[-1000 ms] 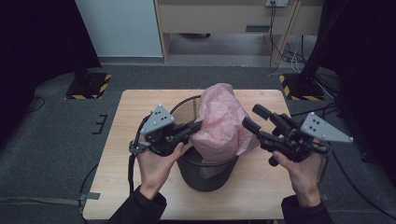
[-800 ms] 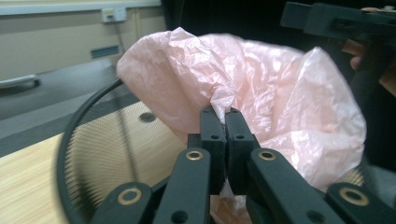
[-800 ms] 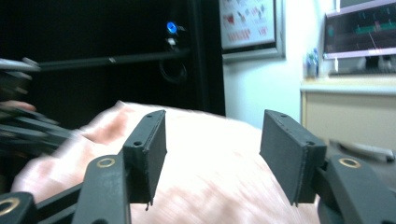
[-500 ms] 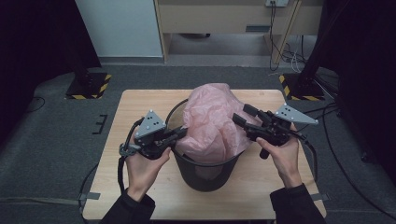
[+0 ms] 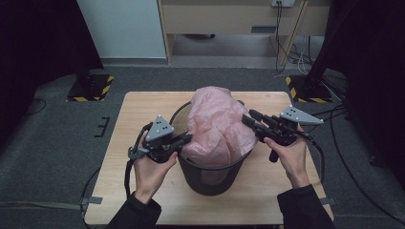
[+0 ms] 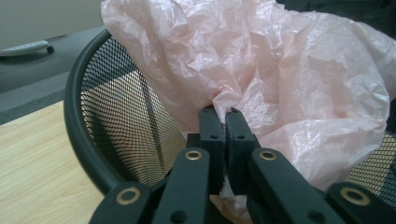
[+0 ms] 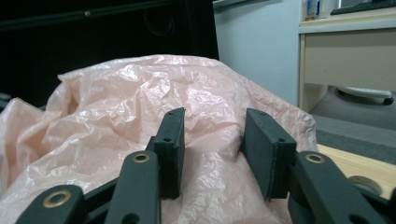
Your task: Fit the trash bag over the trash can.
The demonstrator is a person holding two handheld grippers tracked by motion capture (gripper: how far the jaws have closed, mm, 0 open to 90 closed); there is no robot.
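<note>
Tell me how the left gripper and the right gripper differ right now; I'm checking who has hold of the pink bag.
The left gripper is shut, pinching a fold of the pink bag; the right gripper has its jaws apart, just closing, with the bag's film between them. The left sits low at the mesh bin's rim; the right sits higher. Both point inward at the bag.
</note>
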